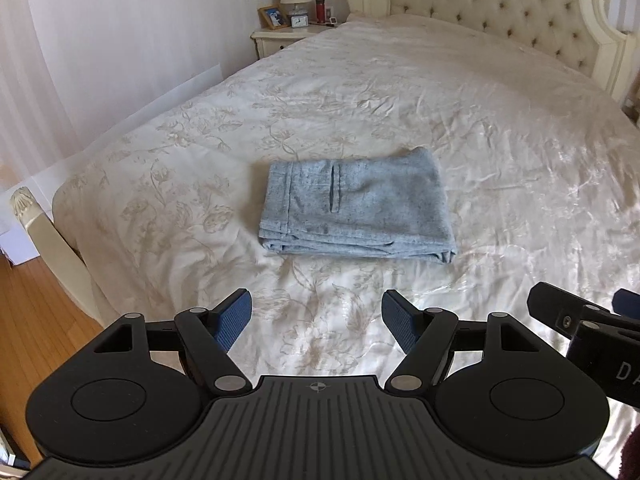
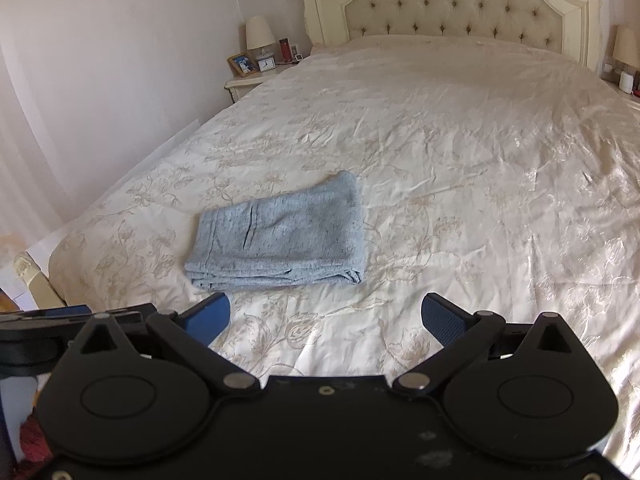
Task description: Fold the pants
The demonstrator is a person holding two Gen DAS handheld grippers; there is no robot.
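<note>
The light blue-grey pants [image 1: 354, 206] lie folded into a flat rectangle on the cream bedspread [image 1: 460, 128], with a pocket slit on top. They also show in the right wrist view [image 2: 280, 236]. My left gripper [image 1: 316, 320] is open and empty, held back from the pants' near edge. My right gripper [image 2: 326, 320] is open and empty, also short of the pants and to their right. The right gripper shows at the right edge of the left wrist view [image 1: 580, 320].
A tufted cream headboard [image 2: 460, 0] stands at the far end. A nightstand [image 1: 280, 36] with a lamp, photo frame and clock stands at the far left. The footboard post [image 1: 24, 208] and wooden floor [image 1: 28, 320] are at the left.
</note>
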